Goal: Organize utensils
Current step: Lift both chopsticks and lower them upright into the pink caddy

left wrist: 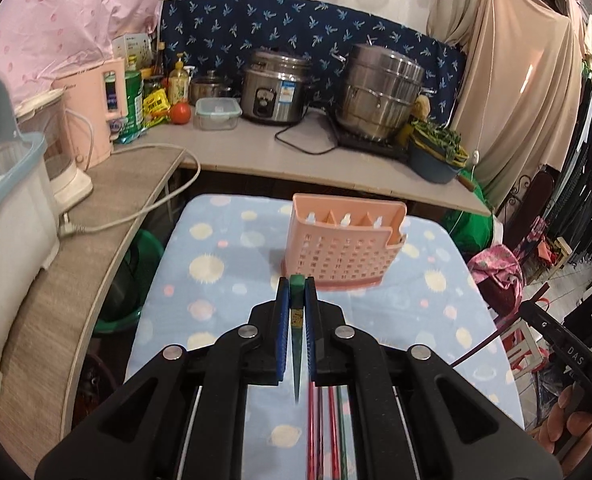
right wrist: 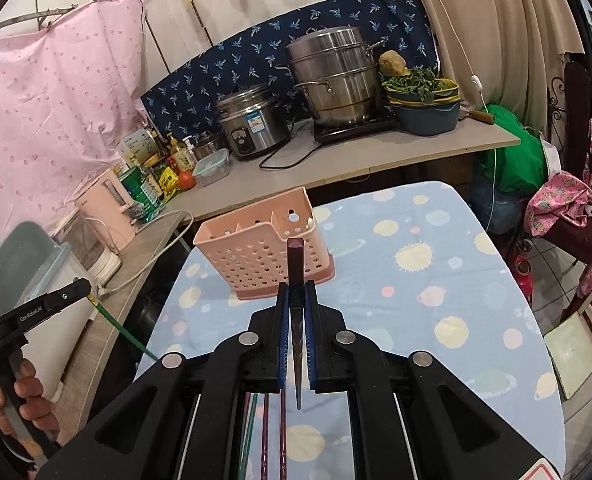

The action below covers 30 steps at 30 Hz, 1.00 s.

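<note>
Though perforated all over, pink utensil holder (left wrist: 343, 250) upright, compartmented.

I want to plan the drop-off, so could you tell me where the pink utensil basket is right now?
The pink utensil basket stands upright on the far end of the spotted blue tablecloth, just ahead of both grippers, in front of the grey counter.

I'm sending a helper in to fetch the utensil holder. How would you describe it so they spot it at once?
Find the small table with the blue planet-print cloth in front of the long kitchen counter. On it stands a pink plastic utensil holder, upright, with a perforated front wall and dividers inside. It is the only container on that cloth; the pots and bottles sit on the counter behind.
</note>
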Each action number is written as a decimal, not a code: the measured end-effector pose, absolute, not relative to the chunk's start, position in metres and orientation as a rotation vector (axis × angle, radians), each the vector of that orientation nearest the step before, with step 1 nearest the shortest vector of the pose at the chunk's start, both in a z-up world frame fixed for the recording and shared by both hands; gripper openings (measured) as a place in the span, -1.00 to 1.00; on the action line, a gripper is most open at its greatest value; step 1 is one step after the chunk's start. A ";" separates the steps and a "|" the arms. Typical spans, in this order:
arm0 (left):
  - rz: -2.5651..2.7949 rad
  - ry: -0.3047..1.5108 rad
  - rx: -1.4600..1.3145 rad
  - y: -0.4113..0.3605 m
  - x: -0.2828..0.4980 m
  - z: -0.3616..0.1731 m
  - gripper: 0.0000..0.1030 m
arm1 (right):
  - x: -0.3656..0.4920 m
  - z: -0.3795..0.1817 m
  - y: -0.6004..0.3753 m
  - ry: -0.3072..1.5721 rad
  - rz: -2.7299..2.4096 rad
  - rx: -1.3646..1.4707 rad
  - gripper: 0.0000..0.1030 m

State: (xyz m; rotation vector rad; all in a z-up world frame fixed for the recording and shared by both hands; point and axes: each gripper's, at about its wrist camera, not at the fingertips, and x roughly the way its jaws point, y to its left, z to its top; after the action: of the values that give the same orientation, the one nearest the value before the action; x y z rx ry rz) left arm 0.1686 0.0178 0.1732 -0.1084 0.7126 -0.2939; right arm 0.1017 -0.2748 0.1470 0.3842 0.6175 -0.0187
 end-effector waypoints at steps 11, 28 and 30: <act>-0.301 0.541 -0.133 0.001 0.219 0.255 -0.86 | 0.164 0.211 -0.286 0.454 0.005 0.415 -0.87; -0.263 0.491 -0.139 -0.024 0.312 0.250 -0.87 | 0.275 0.209 -0.273 0.446 0.018 0.402 -0.87; -0.263 0.516 -0.138 -0.026 0.320 0.239 -0.86 | 0.282 0.197 -0.271 0.472 0.016 0.397 -0.87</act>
State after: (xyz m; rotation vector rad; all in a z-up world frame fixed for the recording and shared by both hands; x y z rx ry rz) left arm 0.3196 -0.0258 0.2390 -0.1383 0.5160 -0.2629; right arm 0.2822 -0.2710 0.1974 0.3971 0.4719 0.0160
